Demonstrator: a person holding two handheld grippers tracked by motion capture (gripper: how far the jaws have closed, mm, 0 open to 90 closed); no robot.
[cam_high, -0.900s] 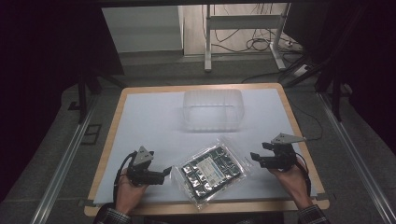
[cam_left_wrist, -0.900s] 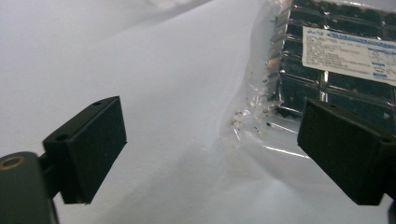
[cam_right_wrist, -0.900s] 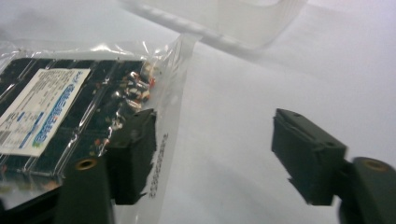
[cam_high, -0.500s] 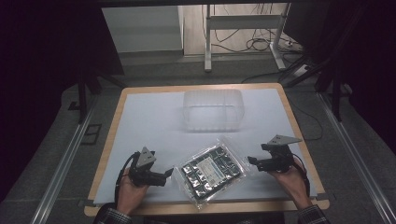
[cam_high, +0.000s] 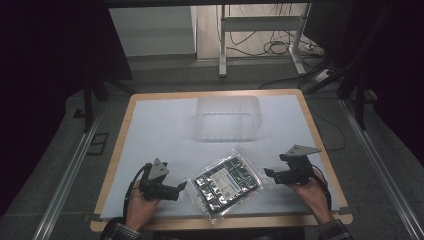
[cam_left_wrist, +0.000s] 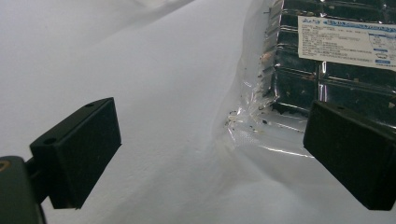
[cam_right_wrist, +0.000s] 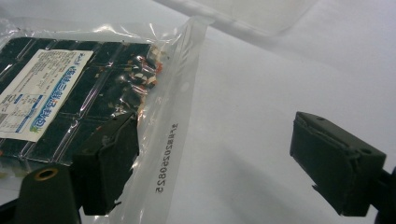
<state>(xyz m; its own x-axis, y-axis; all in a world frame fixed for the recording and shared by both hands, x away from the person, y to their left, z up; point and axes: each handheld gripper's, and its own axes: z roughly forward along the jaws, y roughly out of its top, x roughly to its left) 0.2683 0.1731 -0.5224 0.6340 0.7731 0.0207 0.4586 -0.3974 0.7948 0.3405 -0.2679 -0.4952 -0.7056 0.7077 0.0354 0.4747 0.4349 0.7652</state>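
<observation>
Thing in hand: a sealed clear plastic bag of dark square packets (cam_high: 226, 181) with a white printed label, lying flat and skewed on the white table cover (cam_high: 165, 130), near the front edge and between the two grippers.
Left gripper (cam_high: 178, 190): jaws spread wide and empty, just left of the bag's near-left corner; in the left gripper view the crinkled clear margin (cam_left_wrist: 261, 135) sits between the pads without touching them.
Right gripper (cam_high: 268, 173): jaws wide apart, gripping nothing; in the right gripper view the bag's sealed edge strip (cam_right_wrist: 175, 121) runs up between the pads, one pad over the film.
Weight: probably light to moderate, with the load in the packets.
Stiffness: the film is soft and wrinkled; the packet block looks flat and likely sags if lifted by one corner.
Surface: glossy film, likely slippery on the pads.
Where to hold: the empty sealed margins at opposite ends, one per gripper, not the packets.
Beyond: a clear plastic tub (cam_high: 228, 118) stands far of the bag, well apart.
</observation>
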